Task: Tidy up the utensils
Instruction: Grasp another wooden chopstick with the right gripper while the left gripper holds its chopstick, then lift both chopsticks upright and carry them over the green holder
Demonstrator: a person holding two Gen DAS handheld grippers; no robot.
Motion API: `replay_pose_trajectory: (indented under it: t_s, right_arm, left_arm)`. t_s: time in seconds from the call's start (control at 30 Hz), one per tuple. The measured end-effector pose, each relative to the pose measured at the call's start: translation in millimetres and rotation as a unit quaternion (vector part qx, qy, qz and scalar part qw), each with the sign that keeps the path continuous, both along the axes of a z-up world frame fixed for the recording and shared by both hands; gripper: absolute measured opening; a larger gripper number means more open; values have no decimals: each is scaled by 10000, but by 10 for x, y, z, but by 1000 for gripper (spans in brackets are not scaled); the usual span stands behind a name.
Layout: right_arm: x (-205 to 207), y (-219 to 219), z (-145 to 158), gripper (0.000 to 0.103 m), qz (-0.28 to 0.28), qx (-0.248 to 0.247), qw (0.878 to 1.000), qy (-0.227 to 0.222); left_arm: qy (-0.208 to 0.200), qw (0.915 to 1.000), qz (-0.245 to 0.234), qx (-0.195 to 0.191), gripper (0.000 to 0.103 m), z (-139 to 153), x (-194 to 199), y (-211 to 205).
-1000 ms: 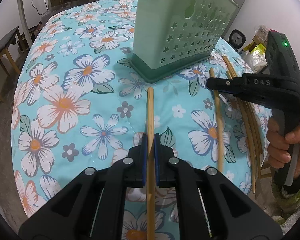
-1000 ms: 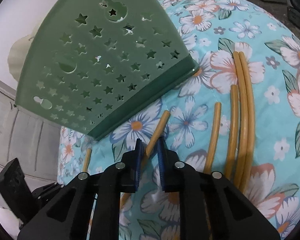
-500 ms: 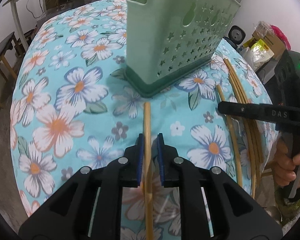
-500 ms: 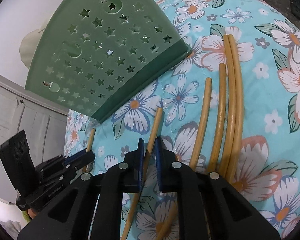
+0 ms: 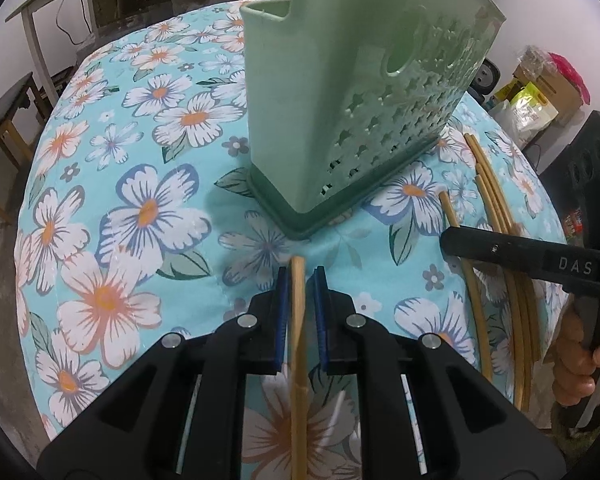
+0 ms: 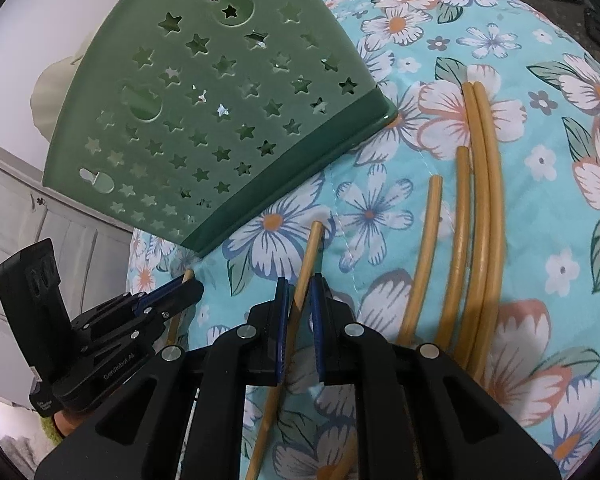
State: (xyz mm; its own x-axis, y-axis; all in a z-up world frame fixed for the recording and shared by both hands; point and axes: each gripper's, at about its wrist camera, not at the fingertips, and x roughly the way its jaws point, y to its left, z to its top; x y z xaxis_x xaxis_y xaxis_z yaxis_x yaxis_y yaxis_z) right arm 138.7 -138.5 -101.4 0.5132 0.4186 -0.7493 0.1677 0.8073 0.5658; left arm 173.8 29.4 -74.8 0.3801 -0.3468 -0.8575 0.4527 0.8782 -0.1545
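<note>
A green utensil holder [image 5: 352,92] with star cut-outs stands upright on the flowered cloth; it also shows in the right wrist view [image 6: 204,120]. My left gripper [image 5: 302,284] straddles a tan chopstick [image 5: 298,344] that lies between its blue pads with small gaps on both sides. My right gripper [image 6: 300,292] likewise straddles another chopstick [image 6: 306,264], its jaws narrowly apart. Several more chopsticks [image 6: 476,208] lie side by side to the right. The right gripper shows in the left wrist view [image 5: 520,260], the left gripper in the right wrist view [image 6: 172,300].
The turquoise flowered cloth [image 5: 140,208] covers a round table. A wooden bench [image 5: 4,120] and a grey table [image 5: 60,0] stand beyond its far left edge. Boxes and bags [image 5: 540,92] sit at the far right by the wall.
Both grippers have slid forward along their chopsticks toward the holder, so less stick shows ahead of the pads. The left jaws have opened slightly off the chopstick.
</note>
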Motion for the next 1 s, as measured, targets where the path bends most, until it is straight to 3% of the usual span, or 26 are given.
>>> replay_pose_trajectory:
  t_s: [0.07,0.4,1.0]
  right_arm:
    - [15,29,-14,11,-24,5,10000,-51]
    - [-117,-139,207,8,-116,460,9978,-467]
    - [-416,-297,1057,6,-114,700,9823,-1736]
  left_arm:
    - [-36,10000,66,26,6,0,3,0]
    - [-282,9994,92,-169,6,240,-145,21]
    - [-1065,9867,16,-1224,6,1376,-492,409]
